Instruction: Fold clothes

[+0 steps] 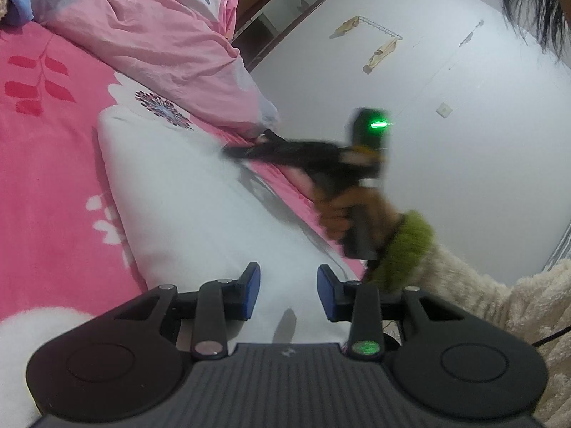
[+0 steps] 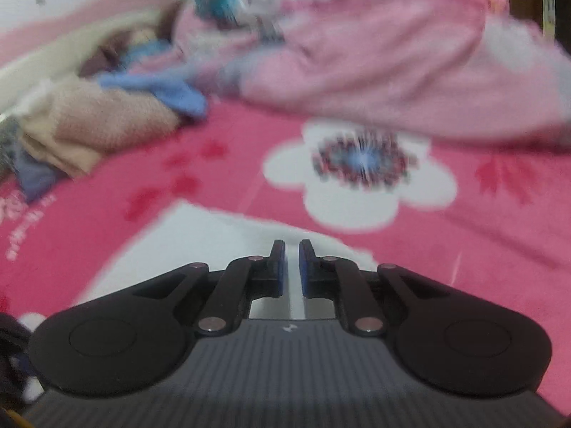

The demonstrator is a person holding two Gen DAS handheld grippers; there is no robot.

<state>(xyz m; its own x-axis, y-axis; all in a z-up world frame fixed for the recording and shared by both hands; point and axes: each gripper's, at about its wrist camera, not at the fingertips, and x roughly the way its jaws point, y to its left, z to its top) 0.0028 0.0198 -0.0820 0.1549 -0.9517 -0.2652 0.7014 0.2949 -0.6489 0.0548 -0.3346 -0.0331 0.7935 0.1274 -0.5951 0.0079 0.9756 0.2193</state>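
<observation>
The soft white cloth [image 1: 200, 207] lies flat on the pink flowery bed [image 1: 46, 164]. It looks light and floppy; grab an edge. The left tool [image 1: 287, 292] hangs open above it. The right tool [image 2: 292, 271] is closed, holding nothing.

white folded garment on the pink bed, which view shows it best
The left wrist view: the white folded garment lies sharp there, nearly whole along the pink flowered bedsheet. The right wrist view, blurred, shows only one corner ahead of its fingers.
</observation>
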